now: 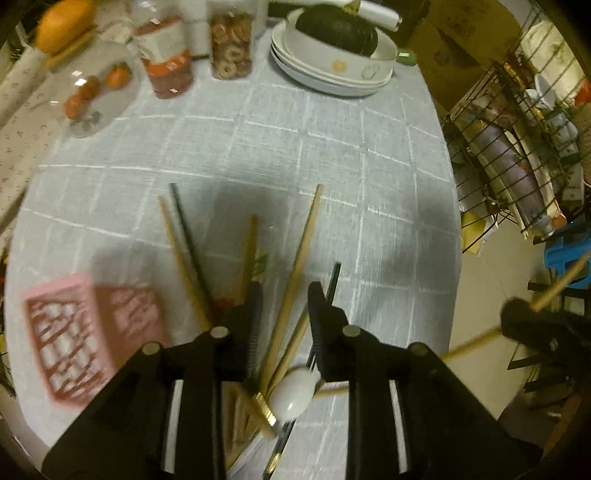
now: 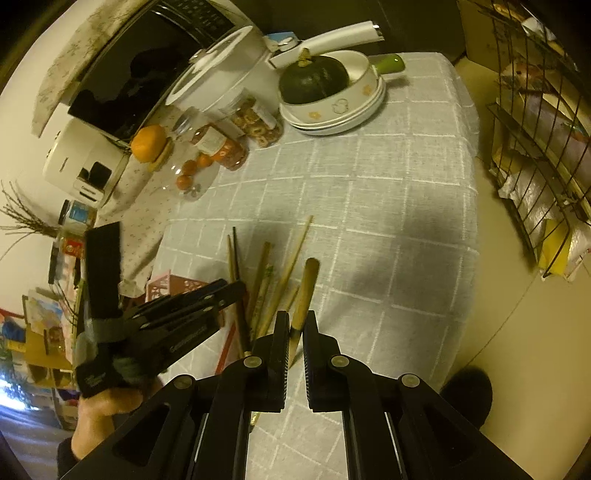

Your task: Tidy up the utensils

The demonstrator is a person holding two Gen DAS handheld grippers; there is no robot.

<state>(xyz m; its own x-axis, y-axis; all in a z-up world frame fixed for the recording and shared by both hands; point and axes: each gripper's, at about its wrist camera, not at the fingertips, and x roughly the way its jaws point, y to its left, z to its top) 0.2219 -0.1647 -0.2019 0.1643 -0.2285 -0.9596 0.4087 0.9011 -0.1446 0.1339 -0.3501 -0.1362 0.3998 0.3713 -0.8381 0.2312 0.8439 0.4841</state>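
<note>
Several wooden and dark chopsticks lie fanned out on the grey checked tablecloth, with a white spoon among their near ends. My left gripper hovers over them, jaws apart and empty. A pink slotted basket lies on its side at the left. My right gripper is shut on a wooden-handled utensil and holds it above the table, right of the chopsticks. The left gripper shows at the left of the right wrist view.
At the far end stand stacked white plates with a bowl holding a dark green squash, two jars, and a glass dish of small oranges. A wire rack stands off the table's right edge.
</note>
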